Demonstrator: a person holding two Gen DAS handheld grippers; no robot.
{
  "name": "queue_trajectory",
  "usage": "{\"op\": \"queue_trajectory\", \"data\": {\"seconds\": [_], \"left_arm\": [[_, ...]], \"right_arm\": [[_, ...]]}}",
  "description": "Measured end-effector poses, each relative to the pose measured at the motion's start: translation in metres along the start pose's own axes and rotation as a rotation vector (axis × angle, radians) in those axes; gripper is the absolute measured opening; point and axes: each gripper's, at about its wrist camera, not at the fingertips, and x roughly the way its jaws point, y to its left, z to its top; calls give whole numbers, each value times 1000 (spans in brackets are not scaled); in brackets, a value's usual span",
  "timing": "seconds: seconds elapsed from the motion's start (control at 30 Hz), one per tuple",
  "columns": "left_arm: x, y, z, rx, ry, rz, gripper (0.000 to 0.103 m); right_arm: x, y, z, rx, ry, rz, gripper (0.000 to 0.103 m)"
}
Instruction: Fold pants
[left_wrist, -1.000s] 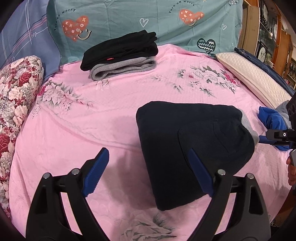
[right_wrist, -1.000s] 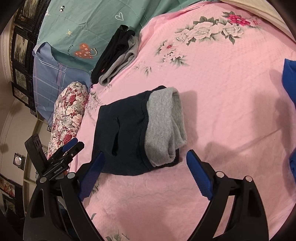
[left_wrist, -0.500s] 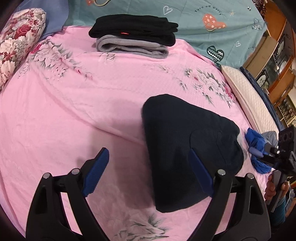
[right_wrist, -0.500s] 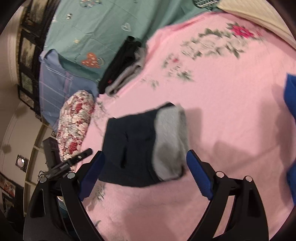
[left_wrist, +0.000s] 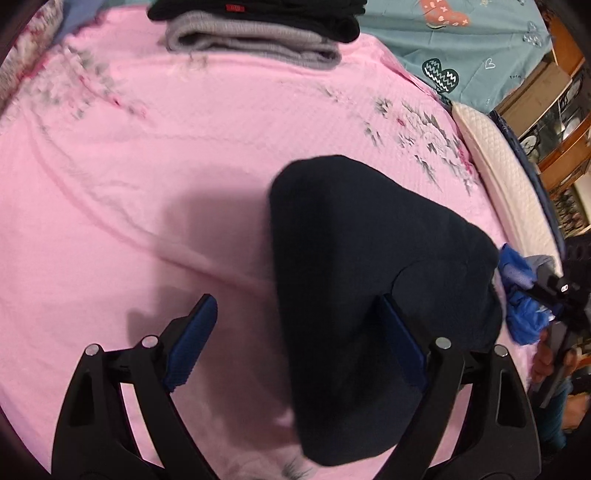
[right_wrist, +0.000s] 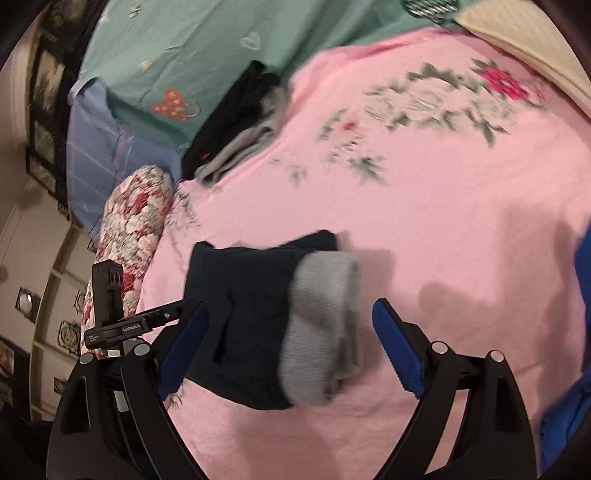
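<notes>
The dark navy pants (left_wrist: 369, 266) lie folded into a compact bundle on the pink floral bedspread (left_wrist: 147, 166). Their grey lining (right_wrist: 321, 328) shows at one end in the right wrist view, beside the navy part (right_wrist: 251, 306). My left gripper (left_wrist: 299, 343) hovers open at the bundle's near left edge; its right finger overlaps the cloth and its left finger is over bare sheet. My right gripper (right_wrist: 288, 350) is open too, its blue pads either side of the bundle from the other side. Neither holds anything.
A stack of folded black and grey garments (left_wrist: 258, 26) sits at the far edge by the teal pillows (left_wrist: 461, 33). Blue clothing (left_wrist: 521, 295) lies right of the bundle. A floral bolster (right_wrist: 129, 229) and a cream pillow (left_wrist: 498, 155) line the bed's sides.
Both grippers have moved in closer to the folded bundle, which now fills more of each view. The bundle itself has stayed put, and both grippers stay open.
</notes>
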Motion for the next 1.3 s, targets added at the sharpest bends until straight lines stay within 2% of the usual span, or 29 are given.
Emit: {"op": "queue_trajectory", "data": {"seconds": [0.13,0.27,0.5,0.53,0.6,0.7,0.73,0.8,0.9,0.93,0.97,1.07,1.17,1.23,1.3], "left_arm": [[7,-2,4,-1,5,-21,92],[8,-2,5,-20,19,-39,92],[-3,17,-5,-88,81,-136,92],[-6,18,-7,-97,75,-141,92],[-12,20,-12,-94,54,-133,92],[-15,22,-20,-85,49,-132,92],[-15,24,-23,-90,54,-138,92],[-17,24,-26,-86,43,-145,92],[-18,27,-29,-94,38,-161,92],[-19,27,-29,-97,38,-167,92],[-19,28,-30,-102,42,-177,92],[-20,31,-32,-131,52,-206,92],[-19,34,-36,-172,53,-250,92],[-18,30,-38,-170,45,-251,96],[-14,22,-37,-154,43,-253,96]], "right_arm": [[11,-30,-12,121,65,56,90],[23,-31,-24,178,126,126,90],[41,-9,-24,86,214,94,90],[44,-6,-23,74,232,102,90],[55,1,-20,54,270,134,98],[60,3,-16,43,282,177,98],[60,2,-16,54,284,197,97],[59,-2,-19,69,278,235,87],[59,-3,-20,93,260,249,57],[57,-2,-18,119,251,268,44],[53,2,-14,124,236,289,39],[37,28,3,55,172,314,35],[40,47,14,23,166,307,34],[45,47,19,29,173,287,33],[43,31,18,52,162,261,33]]}}
